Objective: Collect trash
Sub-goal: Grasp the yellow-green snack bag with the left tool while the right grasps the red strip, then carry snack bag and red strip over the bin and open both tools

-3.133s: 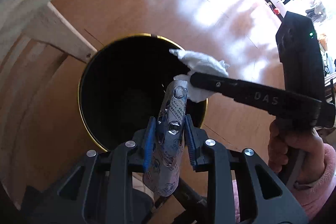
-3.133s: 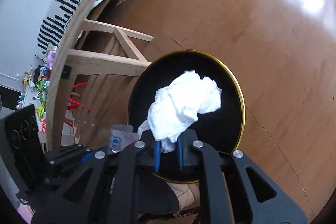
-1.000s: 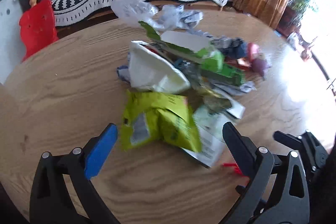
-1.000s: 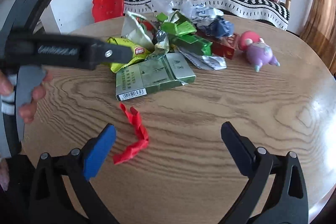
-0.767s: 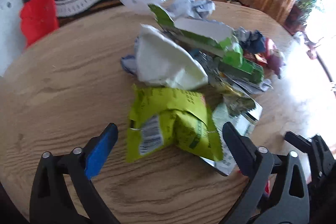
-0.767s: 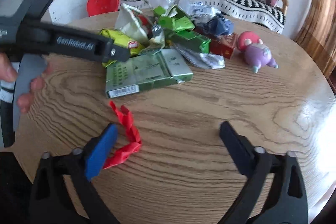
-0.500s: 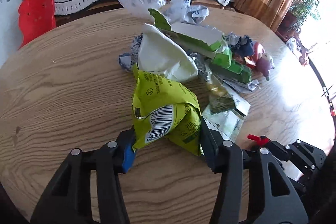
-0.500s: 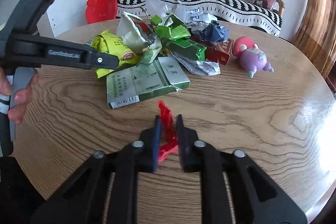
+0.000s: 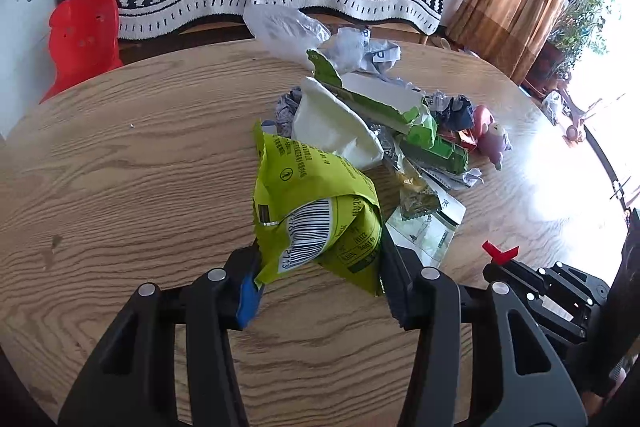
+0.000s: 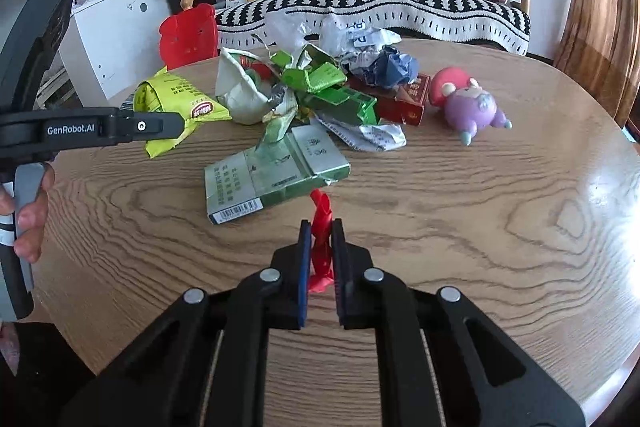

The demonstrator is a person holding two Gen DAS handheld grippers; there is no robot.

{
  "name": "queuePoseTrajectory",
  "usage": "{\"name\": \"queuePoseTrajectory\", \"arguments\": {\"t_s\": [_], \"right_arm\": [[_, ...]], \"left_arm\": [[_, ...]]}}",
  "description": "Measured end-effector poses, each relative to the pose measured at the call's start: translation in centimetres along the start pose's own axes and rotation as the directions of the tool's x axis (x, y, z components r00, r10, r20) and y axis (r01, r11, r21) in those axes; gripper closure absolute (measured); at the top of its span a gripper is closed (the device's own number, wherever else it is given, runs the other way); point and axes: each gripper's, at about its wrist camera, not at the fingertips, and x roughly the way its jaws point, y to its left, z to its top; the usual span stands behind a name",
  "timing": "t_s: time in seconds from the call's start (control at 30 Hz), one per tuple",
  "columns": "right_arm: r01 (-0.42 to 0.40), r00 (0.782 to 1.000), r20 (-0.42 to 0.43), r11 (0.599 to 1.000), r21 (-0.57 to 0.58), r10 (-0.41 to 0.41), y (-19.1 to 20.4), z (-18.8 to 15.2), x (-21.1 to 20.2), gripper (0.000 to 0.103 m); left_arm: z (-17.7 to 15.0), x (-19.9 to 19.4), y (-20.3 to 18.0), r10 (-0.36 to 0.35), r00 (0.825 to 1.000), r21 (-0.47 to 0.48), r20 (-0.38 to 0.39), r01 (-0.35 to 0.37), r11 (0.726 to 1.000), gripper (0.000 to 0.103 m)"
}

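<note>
Left gripper [image 9: 320,269]: black two-finger tool, pitched downward, jaws part-way closed and clamped on a crumpled yellow-green snack wrapper [image 9: 316,215]. Right gripper [image 10: 320,251]: same build, at its 4 o'clock, jaws nearly together, pinching a red twisted plastic scrap [image 10: 321,227]. Person's left hand [image 10: 28,219] grips the left handle.

Bare wood on the near half of the round table [image 10: 500,227], wide enough for passing on either side of the right gripper [image 10: 320,259], itself clamped on a red scrap [image 10: 320,227]. Ahead, blocked by the flat green carton [image 10: 272,175], just beyond the scrap, and behind it the heaped trash pile [image 10: 316,87]. To the right of the pile, a pink and purple toy [image 10: 468,103], with open wood around it. On the left, crossing low, the left gripper [image 9: 320,267] closed on a yellow-green bag [image 9: 316,211]; open table further left [image 9: 120,167]
</note>
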Motion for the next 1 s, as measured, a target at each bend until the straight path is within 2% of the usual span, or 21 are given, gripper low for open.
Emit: {"name": "queuePoseTrajectory", "arguments": {"t_s": [0.27,0.47,0.57,0.67,0.77,0.87,0.97,1.0], "right_arm": [[-0.019,1.000,0.000,0.999,0.041,0.019,-0.9,0.2,-0.1,0.093],[-0.008,1.000,0.018,0.999,0.049,0.007,-1.2,0.6,-0.4,0.093],[0.004,0.999,0.039,0.999,0.053,-0.006,-2.0,0.7,-1.7,0.093],[0.027,0.997,0.065,0.997,0.067,-0.031,-3.9,0.6,-4.1,0.093],[0.069,0.992,0.094,0.992,0.105,-0.079,-6.8,-0.2,-7.5,0.093],[0.122,0.985,0.102,0.979,0.160,-0.140,-10.7,-1.9,-11.3,0.093],[0.176,0.975,0.090,0.957,0.230,-0.201,-15.0,-4.7,-15.5,0.093],[0.197,0.971,0.081,0.944,0.265,-0.226,-16.8,-6.1,-17.1,0.093]], "left_arm": [[-0.2,-0.4,0.0,-0.004,1.000,0.007,0.007,0.004,1.000,0.054],[-0.4,-0.7,0.0,-0.006,1.000,0.012,0.004,0.006,1.000,0.054],[-0.5,-1.6,-0.7,-0.011,1.000,0.022,0.029,0.010,1.000,0.054],[-1.0,-3.8,-3.2,-0.016,0.996,0.081,0.090,0.008,0.997,0.054],[-1.7,-5.5,-6.9,-0.105,0.989,0.130,0.109,0.091,0.987,0.054],[-2.8,-6.5,-12.8,-0.199,0.976,0.228,0.083,0.176,0.958,0.053],[-4.7,-6.8,-19.6,-0.317,0.948,0.305,0.003,0.301,0.903,0.053],[-5.6,-6.5,-22.3,-0.352,0.935,0.332,-0.043,0.346,0.878,0.053]]}}
